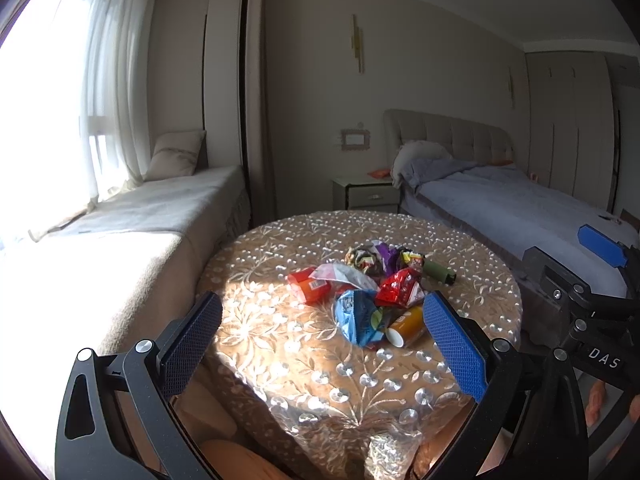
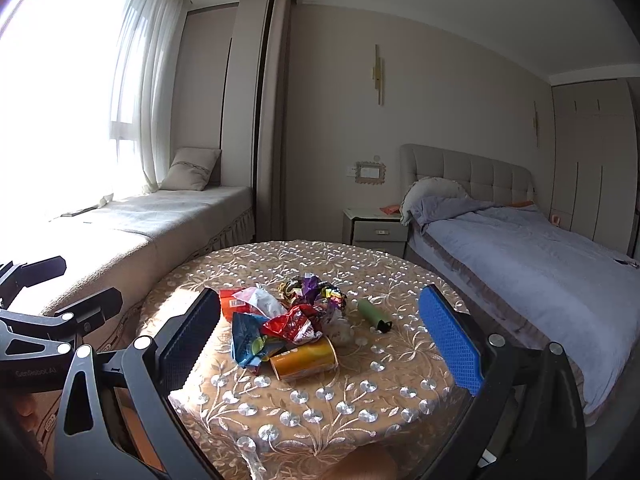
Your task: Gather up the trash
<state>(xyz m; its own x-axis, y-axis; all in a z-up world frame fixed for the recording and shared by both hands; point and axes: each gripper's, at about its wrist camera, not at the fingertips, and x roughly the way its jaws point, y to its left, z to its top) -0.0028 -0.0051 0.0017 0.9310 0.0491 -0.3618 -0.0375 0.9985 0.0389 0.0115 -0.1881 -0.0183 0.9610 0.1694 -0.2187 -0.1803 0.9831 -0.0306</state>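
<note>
A heap of trash lies mid-table on the round table [image 1: 280, 352] [image 2: 360, 396] with a lace cloth. It holds a blue wrapper [image 1: 358, 316] [image 2: 246, 338], a red wrapper [image 1: 400, 288] [image 2: 294, 326], an orange can on its side [image 1: 406, 326] [image 2: 306, 360], an orange-red packet [image 1: 308, 286] [image 2: 230, 300], crumpled purple wrappers [image 1: 376, 258] [image 2: 310, 288] and a green lighter-like tube [image 1: 438, 271] [image 2: 372, 314]. My left gripper [image 1: 322, 344] is open and empty, just short of the heap. My right gripper [image 2: 320, 344] is open and empty, also in the left wrist view [image 1: 600, 246] at right.
A cushioned window bench [image 1: 120, 240] [image 2: 160, 220] runs along the left. A bed with a blue-grey cover [image 1: 520, 208] [image 2: 540, 264] stands close on the right. A white nightstand [image 1: 366, 192] [image 2: 378, 230] is behind the table.
</note>
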